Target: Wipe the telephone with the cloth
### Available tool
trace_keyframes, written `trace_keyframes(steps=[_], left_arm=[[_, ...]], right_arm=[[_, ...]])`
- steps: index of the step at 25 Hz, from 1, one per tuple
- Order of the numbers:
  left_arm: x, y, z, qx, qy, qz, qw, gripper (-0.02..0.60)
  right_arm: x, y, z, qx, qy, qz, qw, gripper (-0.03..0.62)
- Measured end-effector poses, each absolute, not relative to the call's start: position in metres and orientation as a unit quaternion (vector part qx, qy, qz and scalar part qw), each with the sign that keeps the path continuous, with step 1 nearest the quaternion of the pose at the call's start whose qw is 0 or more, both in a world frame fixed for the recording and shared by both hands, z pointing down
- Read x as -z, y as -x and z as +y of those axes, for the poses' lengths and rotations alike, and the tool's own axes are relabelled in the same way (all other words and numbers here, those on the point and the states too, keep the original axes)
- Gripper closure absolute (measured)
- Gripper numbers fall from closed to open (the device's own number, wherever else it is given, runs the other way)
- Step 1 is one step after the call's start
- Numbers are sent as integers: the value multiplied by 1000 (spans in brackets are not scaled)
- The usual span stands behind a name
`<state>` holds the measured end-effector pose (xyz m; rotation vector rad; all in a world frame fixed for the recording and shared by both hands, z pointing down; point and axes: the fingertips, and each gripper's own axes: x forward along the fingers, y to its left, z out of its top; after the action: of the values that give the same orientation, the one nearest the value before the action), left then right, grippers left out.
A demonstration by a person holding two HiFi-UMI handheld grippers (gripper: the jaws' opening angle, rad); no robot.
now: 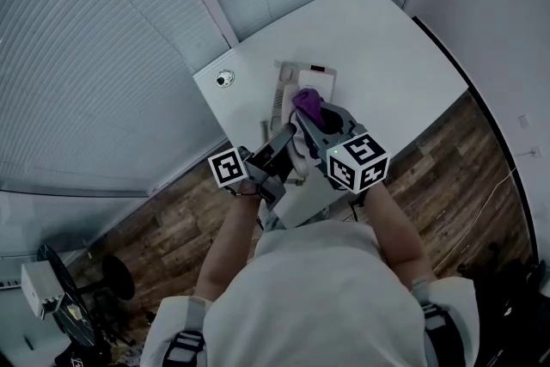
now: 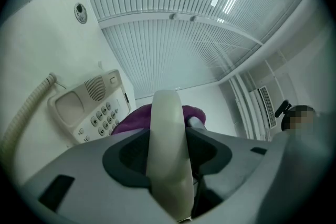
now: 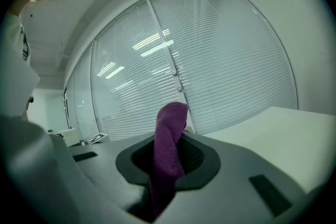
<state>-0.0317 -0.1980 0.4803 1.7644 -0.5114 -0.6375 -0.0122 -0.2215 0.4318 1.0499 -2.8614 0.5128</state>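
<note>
The cream telephone base [image 1: 311, 79] lies on the white table [image 1: 387, 56]. In the left gripper view its keypad and speaker grille [image 2: 92, 107] show at the left, with the coiled cord [image 2: 23, 115] trailing off. My left gripper [image 2: 168, 136] is shut on the cream handset [image 2: 168, 149], held up clear of the base. My right gripper [image 3: 169, 152] is shut on the purple cloth [image 3: 169, 149], whose end sticks up past the jaws. In the head view the cloth [image 1: 308, 103] hangs over the base's near end, beside my left gripper [image 1: 282, 143] and right gripper [image 1: 325, 123].
A round cable port [image 1: 225, 79] sits near the table's left corner. Window blinds [image 1: 103, 56] run behind the table. The table's near edge drops to a wooden floor [image 1: 455, 159]. A chair and a small box [image 1: 39, 288] stand on the floor at lower left.
</note>
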Motion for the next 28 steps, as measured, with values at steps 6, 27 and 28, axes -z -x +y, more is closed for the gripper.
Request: trace_keyframes(steps=[6, 27, 28], left_arm=[[-477, 39, -200, 288, -744, -216, 562, 356], [-464, 43, -204, 299, -754, -185, 554, 356], [-464, 43, -203, 298, -755, -185, 554, 356]], right_arm=[[-436, 20, -214, -168, -323, -931, 32, 534], [-451, 28, -203, -245, -267, -932, 26, 534], [-452, 28, -202, -245, -266, -932, 28, 534]])
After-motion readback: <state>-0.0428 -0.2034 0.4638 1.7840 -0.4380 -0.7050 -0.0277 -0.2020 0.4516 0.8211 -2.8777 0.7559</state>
